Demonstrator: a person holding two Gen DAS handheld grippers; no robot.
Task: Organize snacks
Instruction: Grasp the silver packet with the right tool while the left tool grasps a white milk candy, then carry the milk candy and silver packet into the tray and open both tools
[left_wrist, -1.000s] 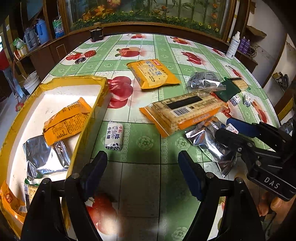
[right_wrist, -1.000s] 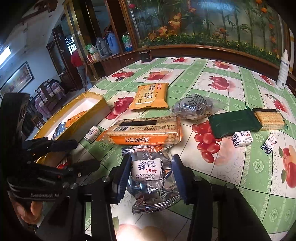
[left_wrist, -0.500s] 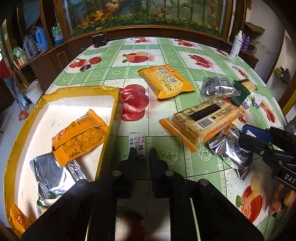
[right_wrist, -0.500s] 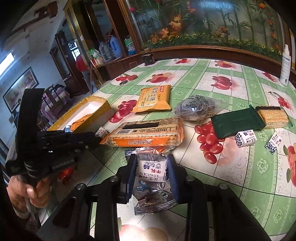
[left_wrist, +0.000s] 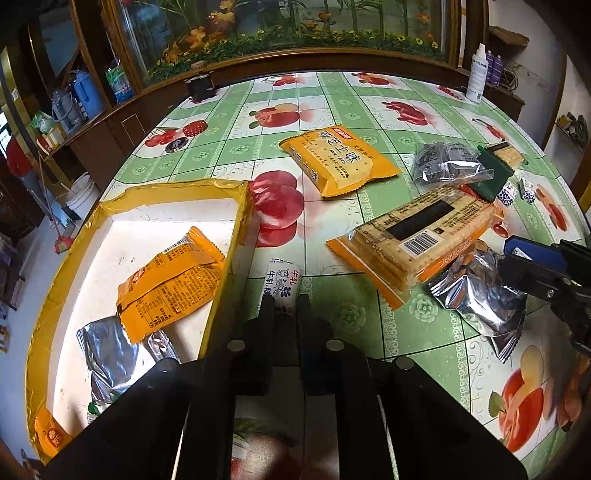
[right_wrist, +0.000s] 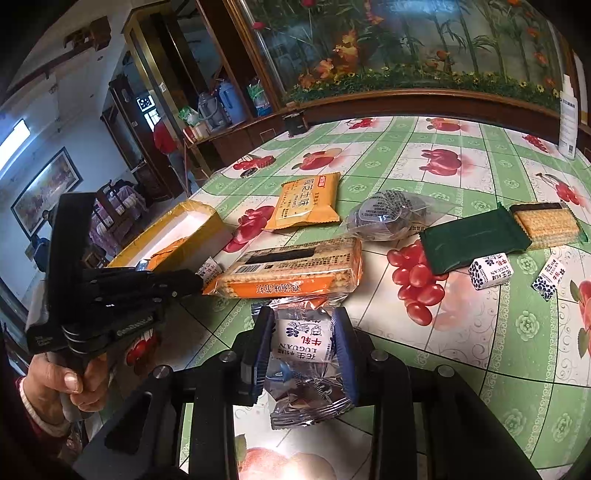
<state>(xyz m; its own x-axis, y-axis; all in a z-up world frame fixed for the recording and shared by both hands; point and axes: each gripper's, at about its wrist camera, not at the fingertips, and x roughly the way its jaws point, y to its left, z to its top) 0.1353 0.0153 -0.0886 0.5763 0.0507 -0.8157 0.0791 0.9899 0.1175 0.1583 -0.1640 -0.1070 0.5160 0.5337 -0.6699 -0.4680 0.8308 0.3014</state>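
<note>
Left wrist view: left gripper (left_wrist: 283, 308) low over the table (left_wrist: 332, 103), pinched shut on a small candy (left_wrist: 282, 282) beside the yellow box (left_wrist: 236, 221). Right wrist view: right gripper (right_wrist: 303, 341) level, clamping another candy pack (right_wrist: 301, 338) above a foil bag (right_wrist: 306, 395).

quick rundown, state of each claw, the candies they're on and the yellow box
left claw: shut on the small candy
small candy: pinched, by the yellow box
right claw: shut on the white candy
white candy: gripped, over the silver packet
silver packet: crumpled, sealed
yellow box: open, packets inside
</note>
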